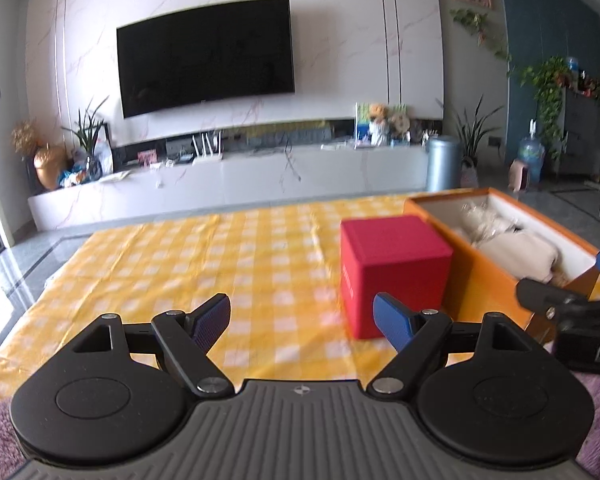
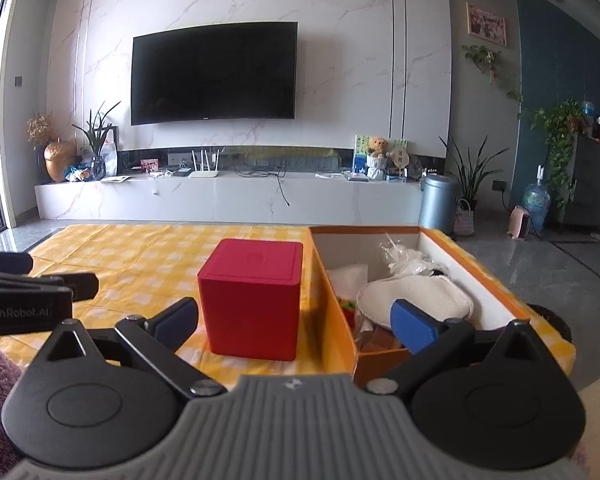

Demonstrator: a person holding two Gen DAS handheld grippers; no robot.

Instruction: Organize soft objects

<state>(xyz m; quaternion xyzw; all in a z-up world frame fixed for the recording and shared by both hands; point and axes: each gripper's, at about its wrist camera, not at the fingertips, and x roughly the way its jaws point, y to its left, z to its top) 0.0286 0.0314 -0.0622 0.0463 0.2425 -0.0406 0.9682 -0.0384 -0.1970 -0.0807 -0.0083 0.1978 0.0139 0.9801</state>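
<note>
While both grippers hang over the near edge of a table spread with a yellow checked cloth (image 1: 204,256), neither holds anything. The left gripper (image 1: 302,322) has its blue-padded jaws spread wide, with only bare cloth between them. A closed red cube-shaped box (image 1: 392,276) stands on the cloth just ahead of its right finger, apart from it. Beyond and to the right of that cube sits an open orange cardboard box (image 1: 484,280), white inside, which holds cream-coloured soft items (image 1: 516,250); the cube stands just beside its long wall.

The right gripper (image 2: 294,320) is likewise spread wide and empty. The red cube lies straight ahead between its two fingers, clear of both pads. Its right fingertip (image 2: 414,326) overlaps the near end of the orange box in the right wrist view, in front of a flat cream padded piece (image 2: 416,294); whether they touch cannot be told. Further back in the box lies a white crumpled bundle (image 2: 406,264). Left of this gripper, the side of the left gripper shows.
</note>
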